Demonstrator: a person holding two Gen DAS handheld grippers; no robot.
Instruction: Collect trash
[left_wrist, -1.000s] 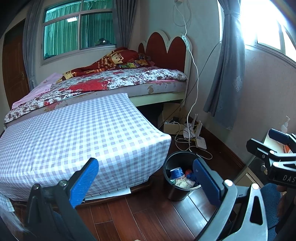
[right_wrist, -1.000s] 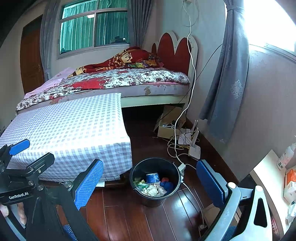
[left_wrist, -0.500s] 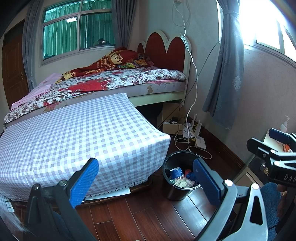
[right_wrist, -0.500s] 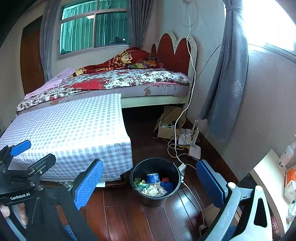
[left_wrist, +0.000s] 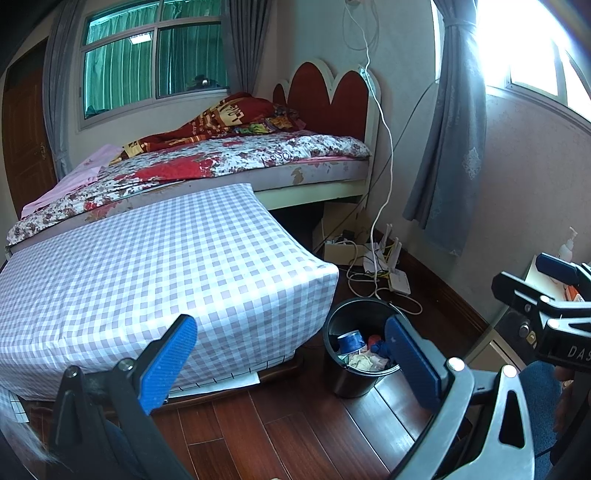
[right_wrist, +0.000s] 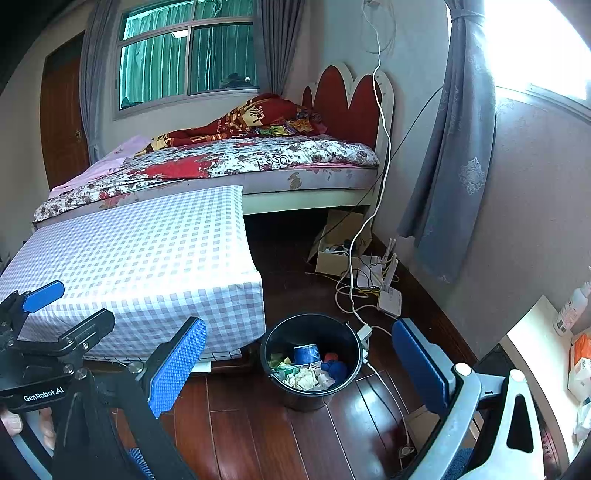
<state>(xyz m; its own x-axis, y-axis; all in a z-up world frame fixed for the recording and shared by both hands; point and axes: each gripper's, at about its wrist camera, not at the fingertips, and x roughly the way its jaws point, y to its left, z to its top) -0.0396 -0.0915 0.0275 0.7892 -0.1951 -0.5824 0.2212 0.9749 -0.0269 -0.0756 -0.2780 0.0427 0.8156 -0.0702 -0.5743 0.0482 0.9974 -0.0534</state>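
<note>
Almost nothing differs from the frames a second earlier: both views hold the same framing, with only a very slight drift. The left gripper (left_wrist: 291, 360) still hovers with its blue-padded fingers (left_wrist: 168, 363) wide apart and nothing between them. The right gripper (right_wrist: 299, 363) is likewise spread wide and empty.

The black trash bin (right_wrist: 311, 360) stands on the dark wood floor (right_wrist: 243, 435) just beside the corner of the checkered mattress (right_wrist: 147, 266), where it stood before. Inside it lie crumpled paper, a blue roll (right_wrist: 306, 353) and other small scraps, unchanged. Behind the bin, white cables (right_wrist: 351, 291) and a router (right_wrist: 389, 299) lie on the floor near the wall. A counter (right_wrist: 532, 332) at the right edge carries a bottle (right_wrist: 570, 312) and some boxes.
</note>
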